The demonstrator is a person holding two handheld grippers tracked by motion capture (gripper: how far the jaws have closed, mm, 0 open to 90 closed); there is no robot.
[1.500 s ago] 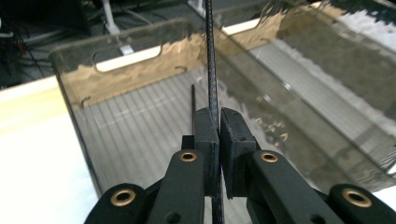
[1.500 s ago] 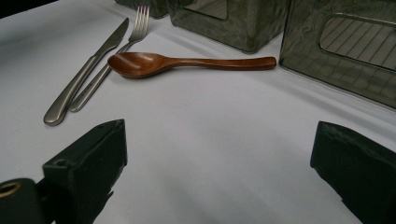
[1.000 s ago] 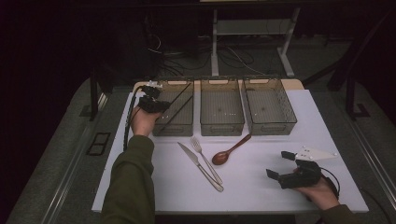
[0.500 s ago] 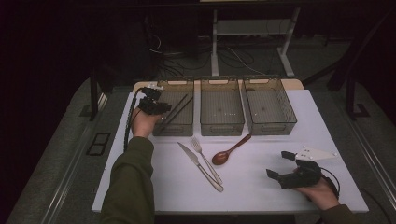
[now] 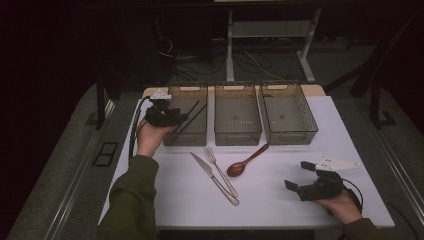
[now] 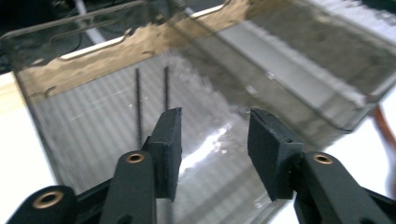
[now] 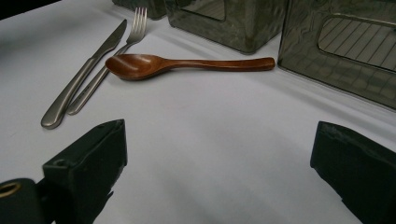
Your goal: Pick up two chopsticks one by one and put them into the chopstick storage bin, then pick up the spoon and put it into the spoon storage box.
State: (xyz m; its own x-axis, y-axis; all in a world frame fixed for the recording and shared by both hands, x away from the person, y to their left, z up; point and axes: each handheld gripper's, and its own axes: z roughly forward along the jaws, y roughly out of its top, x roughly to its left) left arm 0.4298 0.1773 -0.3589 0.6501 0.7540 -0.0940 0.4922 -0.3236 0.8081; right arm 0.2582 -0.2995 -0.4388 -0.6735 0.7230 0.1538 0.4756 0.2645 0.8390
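Now | left gripper [image 6: 212, 140] just opening, chopsticks [image 6: 138, 105] released in left bin [image 6: 84, 51] | right gripper [image 7: 219, 172] released, wide

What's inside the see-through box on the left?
Inside the smoky clear plastic box on the left lie two thin dark chopsticks. Their near ends are covered by the left gripper, whose jaws have just been opening, with nothing between them.

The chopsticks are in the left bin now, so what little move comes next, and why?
Probably lift the left gripper up and back out of the left bin. Its jaws have just been opening, with nothing pinched between them, and the chopsticks lie on the bin's floor. A knife, fork and wooden spoon wait on the table.
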